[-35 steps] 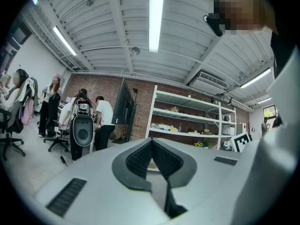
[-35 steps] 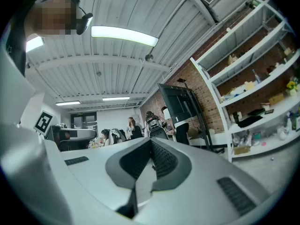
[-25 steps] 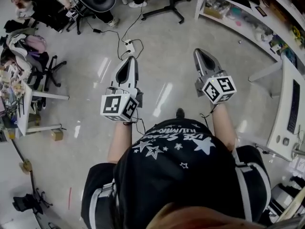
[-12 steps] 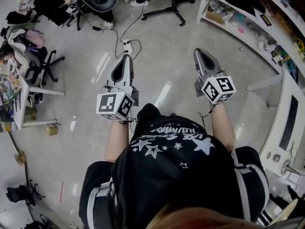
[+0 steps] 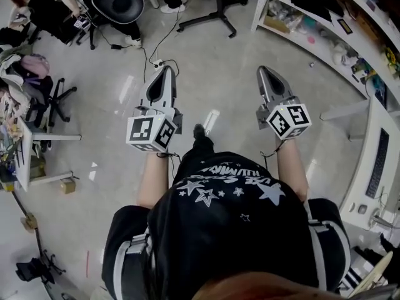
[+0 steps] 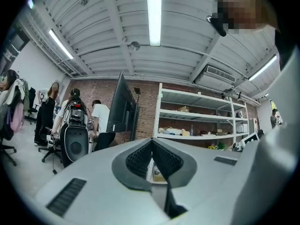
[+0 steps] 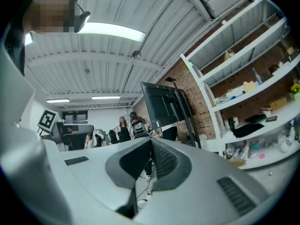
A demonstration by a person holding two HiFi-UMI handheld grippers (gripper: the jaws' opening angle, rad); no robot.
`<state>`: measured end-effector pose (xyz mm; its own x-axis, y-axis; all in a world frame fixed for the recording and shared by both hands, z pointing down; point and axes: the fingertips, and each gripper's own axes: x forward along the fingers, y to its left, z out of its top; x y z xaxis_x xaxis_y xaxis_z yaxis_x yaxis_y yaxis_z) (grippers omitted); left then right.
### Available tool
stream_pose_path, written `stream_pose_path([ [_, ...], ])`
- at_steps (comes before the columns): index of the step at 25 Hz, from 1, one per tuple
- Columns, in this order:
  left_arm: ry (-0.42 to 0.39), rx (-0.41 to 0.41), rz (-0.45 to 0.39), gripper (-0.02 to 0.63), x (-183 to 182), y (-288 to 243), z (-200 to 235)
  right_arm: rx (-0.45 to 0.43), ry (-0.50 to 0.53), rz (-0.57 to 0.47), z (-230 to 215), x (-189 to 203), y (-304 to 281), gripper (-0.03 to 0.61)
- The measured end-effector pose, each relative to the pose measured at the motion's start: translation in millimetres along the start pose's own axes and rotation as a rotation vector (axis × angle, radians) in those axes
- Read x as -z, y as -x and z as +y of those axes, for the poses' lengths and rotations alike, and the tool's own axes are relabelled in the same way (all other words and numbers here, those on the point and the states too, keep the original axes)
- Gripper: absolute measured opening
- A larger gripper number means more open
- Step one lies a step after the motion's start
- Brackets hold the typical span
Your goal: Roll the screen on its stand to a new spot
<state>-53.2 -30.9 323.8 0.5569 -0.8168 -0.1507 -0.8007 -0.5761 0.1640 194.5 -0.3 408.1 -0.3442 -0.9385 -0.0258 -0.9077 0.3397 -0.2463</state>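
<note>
The screen [image 6: 123,105] is a large dark panel on a black wheeled stand, a few steps ahead of me by the brick wall. It also shows in the right gripper view as a black screen [image 7: 161,104] with slanted stand posts. In the head view only the stand's black floor legs [image 5: 209,11] appear at the top. My left gripper [image 5: 164,72] and right gripper [image 5: 264,72] are both held out in front of me over bare floor, well short of the stand. Both are shut with nothing between the fingers.
White shelving [image 5: 312,36] full of items curves along the right. A white desk with a keyboard [image 5: 377,161] stands at far right. Office chairs and seated people [image 5: 115,2] fill the upper left. A power strip with cables [image 5: 156,63] lies on the floor ahead.
I have stepped forward: one foot now shows between my arms and the floor has slid under me. Both grippers stay shut and held out as before.
</note>
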Motion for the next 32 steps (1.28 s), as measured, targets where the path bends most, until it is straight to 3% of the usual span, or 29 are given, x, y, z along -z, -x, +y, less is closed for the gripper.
stream_pose_path([
  [5, 0.014, 0.009, -0.01, 0.011, -1.5, -43.7, 34.9, 0.011, 0.011, -0.005, -15.8, -8.4, -55.3, 0.006],
  [19, 0.049, 0.017, -0.013, 0.011, -17.7, -104.7, 171.9, -0.012, 0.027, 0.012, 23.8, -4.9, -215.8, 0.006],
  [27, 0.073, 0.046, -0.011, 0.011, -15.8, -129.0, 207.5, 0.016, 0.031, 0.03, 26.0, 0.6, -253.4, 0.006],
  [32, 0.072, 0.044, 0.013, 0.011, -3.1, -151.5, 213.4, 0.015, 0.012, 0.044, 4.7, 8.0, -274.4, 0.006],
])
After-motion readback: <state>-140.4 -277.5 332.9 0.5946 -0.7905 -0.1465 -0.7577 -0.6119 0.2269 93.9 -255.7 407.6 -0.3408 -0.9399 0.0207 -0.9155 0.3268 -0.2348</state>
